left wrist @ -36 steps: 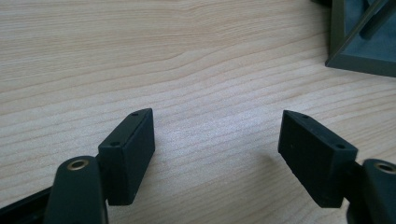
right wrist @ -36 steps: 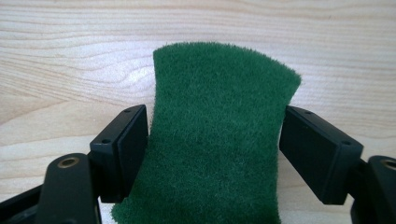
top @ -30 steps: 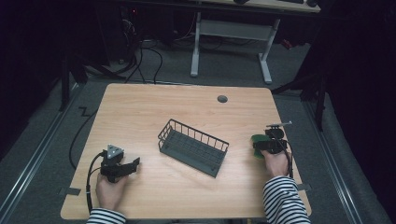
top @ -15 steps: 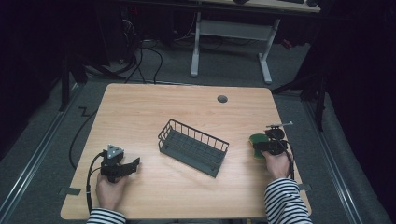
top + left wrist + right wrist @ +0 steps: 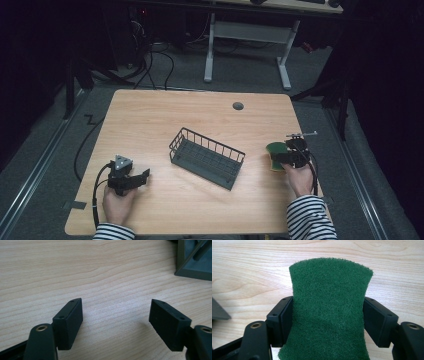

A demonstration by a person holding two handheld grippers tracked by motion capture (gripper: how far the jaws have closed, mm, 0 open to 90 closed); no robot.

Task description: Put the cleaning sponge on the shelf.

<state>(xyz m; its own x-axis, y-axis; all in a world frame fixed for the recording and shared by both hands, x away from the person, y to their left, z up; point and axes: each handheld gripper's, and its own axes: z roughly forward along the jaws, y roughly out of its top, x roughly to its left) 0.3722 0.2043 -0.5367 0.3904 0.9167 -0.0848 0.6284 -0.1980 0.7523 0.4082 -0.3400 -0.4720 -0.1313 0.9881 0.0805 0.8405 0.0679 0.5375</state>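
Sponge [image 5: 329,315] pinched between right gripper [image 5: 328,317] jaws, just closed inward; left gripper [image 5: 116,317] wide, empty.

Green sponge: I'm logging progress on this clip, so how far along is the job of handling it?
Done: the right gripper has just closed on the green sponge, whose sides pinch inward between its jaws. In hand: the sponge sits near the table's right edge. Left: likely carrying it to the wire basket, which looks empty. The left gripper rests open.

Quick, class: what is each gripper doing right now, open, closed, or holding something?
Left gripper: open, nothing between its jaws.
Right gripper: jaws just closed on the green sponge, pinching its sides.
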